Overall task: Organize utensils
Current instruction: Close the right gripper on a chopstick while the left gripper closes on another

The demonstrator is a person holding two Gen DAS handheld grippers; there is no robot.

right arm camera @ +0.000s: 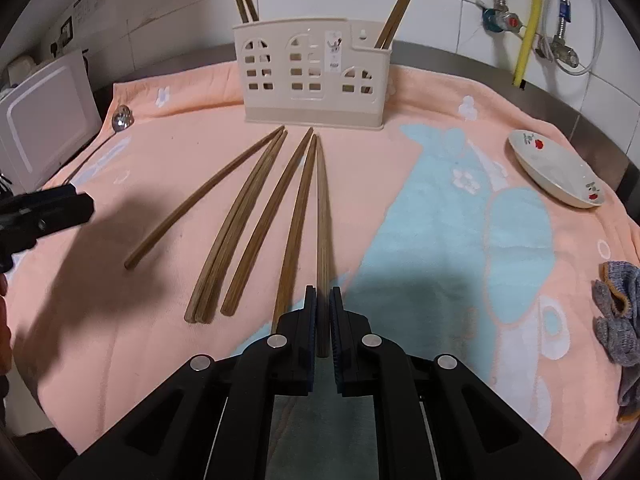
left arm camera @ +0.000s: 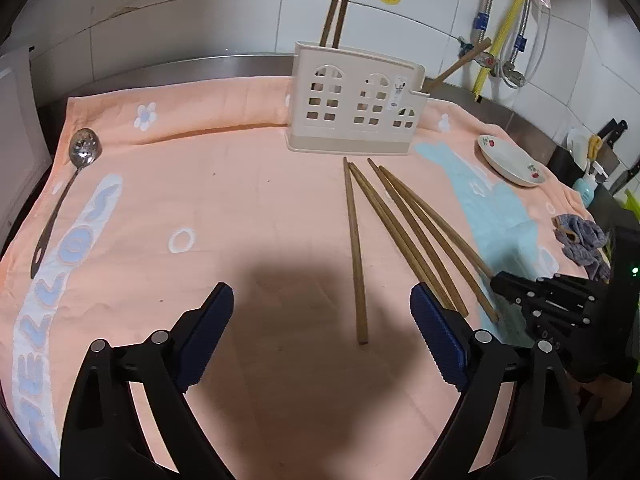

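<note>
Several wooden chopsticks [right arm camera: 256, 216] lie on a peach towel [right arm camera: 192, 152] in front of a cream utensil holder [right arm camera: 312, 80]; they also show in the left wrist view [left arm camera: 356, 248], before the holder [left arm camera: 352, 100]. The holder has chopsticks standing in its left and right ends. My right gripper [right arm camera: 322, 320] is shut on the near end of the rightmost chopstick [right arm camera: 322, 216], low at the towel. My left gripper [left arm camera: 322, 328] is open and empty above the towel, a single chopstick lying between its fingers. A slotted metal spoon [left arm camera: 82, 152] lies at the towel's left edge.
A white floral dish [right arm camera: 556, 172] sits on the right of the towel. A crumpled grey cloth [right arm camera: 616, 304] lies at the right edge. A white appliance [right arm camera: 44, 120] stands at the left. Pipes and a yellow hose [right arm camera: 532, 20] run along the tiled wall.
</note>
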